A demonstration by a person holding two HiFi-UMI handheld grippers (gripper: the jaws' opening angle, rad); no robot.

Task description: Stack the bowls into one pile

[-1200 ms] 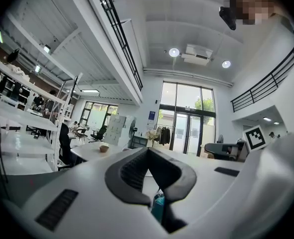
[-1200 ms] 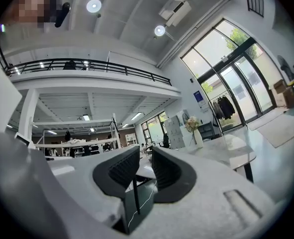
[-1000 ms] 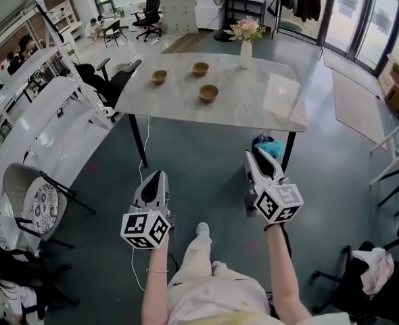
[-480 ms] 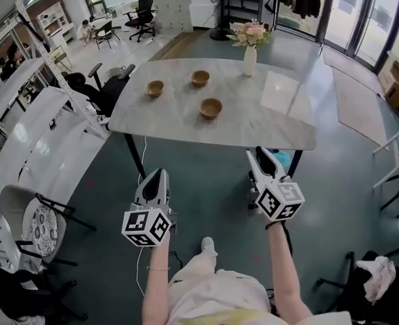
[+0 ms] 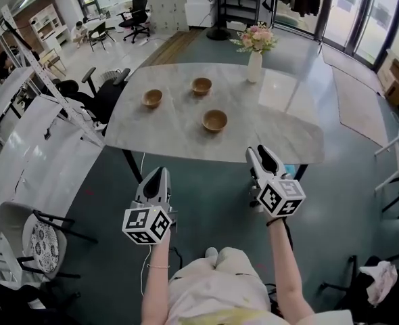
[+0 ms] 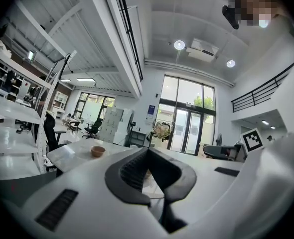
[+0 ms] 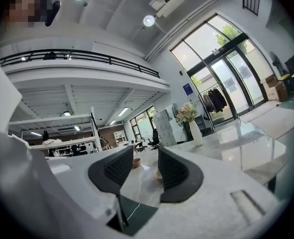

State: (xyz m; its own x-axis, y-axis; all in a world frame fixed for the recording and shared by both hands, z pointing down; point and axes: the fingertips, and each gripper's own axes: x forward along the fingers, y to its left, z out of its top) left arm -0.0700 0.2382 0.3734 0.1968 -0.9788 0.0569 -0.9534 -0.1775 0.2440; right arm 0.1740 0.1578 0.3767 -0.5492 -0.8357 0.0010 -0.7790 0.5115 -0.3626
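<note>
Left hand-held gripper (image 5: 157, 172) sits low and left of centre in the head view. It is held level above the grey floor (image 5: 206, 195), its jaw tips together with nothing between them. Its tip lies just below the near edge of the marble tabletop (image 5: 280, 127) in the frame.

Right hand-held gripper (image 5: 259, 152) sits low and right of centre. Its jaws stand apart, having just been opening, and they clamp nothing. Its tips reach the tabletop's near edge in the picture.

Three brown bowls stand on the tabletop, above both hand-held grippers in the frame and well apart from them. None is stacked, and no two touch. The nearest bowl (image 5: 215, 120) lies above the gap between the two hand-held grippers, nearer the right one. The left bowl (image 5: 152, 98) lies almost straight above the left hand-held gripper. The far bowl (image 5: 201, 85) lies further up, between the other two.

In the right gripper view, two bowls show small and distant in the gap between the jaws.

A white vase (image 5: 254, 66) of flowers stands at the tabletop's far edge, up and to the right of the bowls.
</note>
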